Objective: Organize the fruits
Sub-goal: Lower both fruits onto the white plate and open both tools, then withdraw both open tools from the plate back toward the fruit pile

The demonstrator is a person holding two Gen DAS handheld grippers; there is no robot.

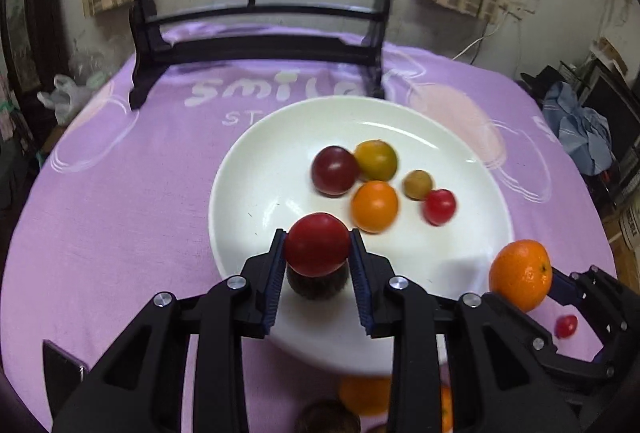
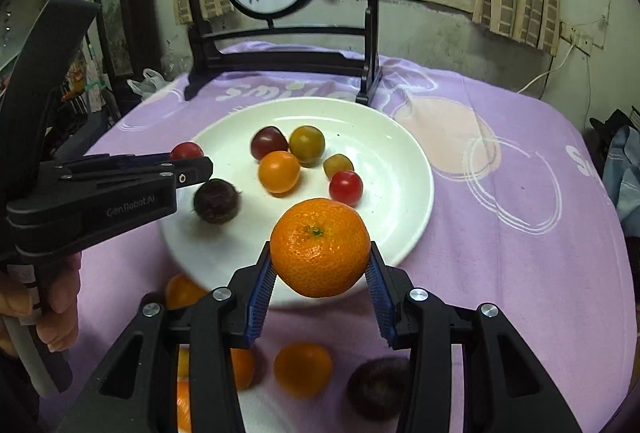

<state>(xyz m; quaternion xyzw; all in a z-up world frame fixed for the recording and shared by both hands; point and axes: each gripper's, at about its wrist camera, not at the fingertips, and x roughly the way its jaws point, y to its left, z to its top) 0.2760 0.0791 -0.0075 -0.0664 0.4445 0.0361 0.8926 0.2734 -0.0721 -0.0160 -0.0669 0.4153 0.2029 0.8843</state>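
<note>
My left gripper (image 1: pixel 317 251) is shut on a red tomato (image 1: pixel 317 244) and holds it over the near left part of the white plate (image 1: pixel 248 169), above a dark round fruit (image 1: pixel 318 283). My right gripper (image 2: pixel 320 265) is shut on a mandarin orange (image 2: pixel 320 247) just above the plate's (image 2: pixel 404 153) near rim. The plate holds several small tomatoes: dark red (image 2: pixel 269 143), green-yellow (image 2: pixel 307 145), orange (image 2: pixel 279 171), olive (image 2: pixel 338 165), red (image 2: pixel 346 187). The dark fruit (image 2: pixel 217 201) lies on the plate under the left gripper (image 2: pixel 192 163).
More fruit lies on the purple cloth (image 2: pixel 500 233) near me: oranges (image 2: pixel 303 369), a dark fruit (image 2: pixel 378 387), a small red tomato (image 1: pixel 566 326). A black wooden screen stand (image 2: pixel 280 33) with a round painting stands behind the plate.
</note>
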